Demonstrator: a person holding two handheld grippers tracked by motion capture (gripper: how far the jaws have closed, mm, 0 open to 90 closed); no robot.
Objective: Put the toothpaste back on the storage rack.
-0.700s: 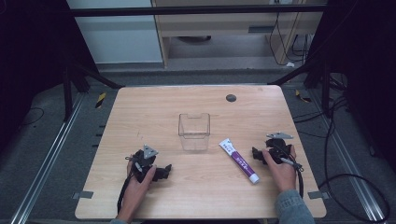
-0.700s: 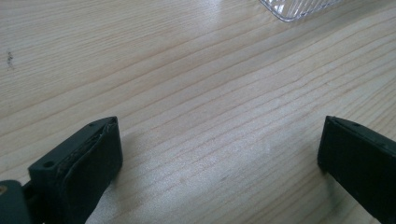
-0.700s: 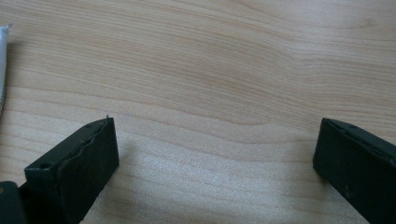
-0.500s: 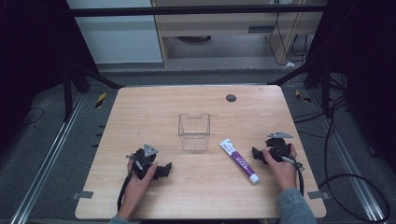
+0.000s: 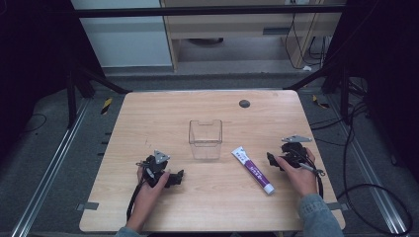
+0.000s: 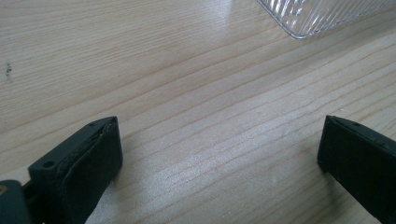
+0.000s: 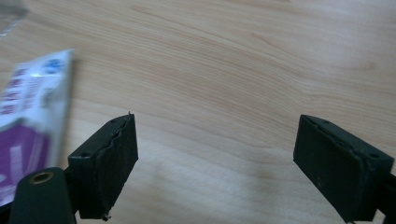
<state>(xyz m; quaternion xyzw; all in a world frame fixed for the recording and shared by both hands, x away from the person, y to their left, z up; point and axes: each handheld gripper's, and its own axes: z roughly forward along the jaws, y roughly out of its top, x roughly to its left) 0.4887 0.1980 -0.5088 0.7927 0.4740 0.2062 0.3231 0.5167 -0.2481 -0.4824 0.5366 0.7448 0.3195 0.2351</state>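
Currently both tools rest low on the wooden worktop (image 5: 207, 202), one in each of the person's hands. Left tool (image 5: 173, 176) sits near the front-left part of the worktop, jaws spread wide with bare wood between them and nothing held; grey three-cornered plate on top, cable trailing back along the forearm. In the left gripper view a corner of the clear ribbed plastic container (image 6: 322, 16) shows ahead and to the right, apart from the jaws.

Right tool (image 5: 274, 161) lies at the right side, jaws likewise wide apart and empty. Toothpaste tube (image 5: 253, 169), white and purple, lies flat just beside this tool toward the middle of the worktop, cap end toward the person, slanted. In the right gripper view the tube (image 7: 28, 126) lies just outside one jaw, not between the two; touching or not, cannot tell.

Clear container (image 5: 205, 139) stands upright, open-topped, near worktop centre, between the two tools and farther back. Small dark round disc (image 5: 244, 103) near the far edge.
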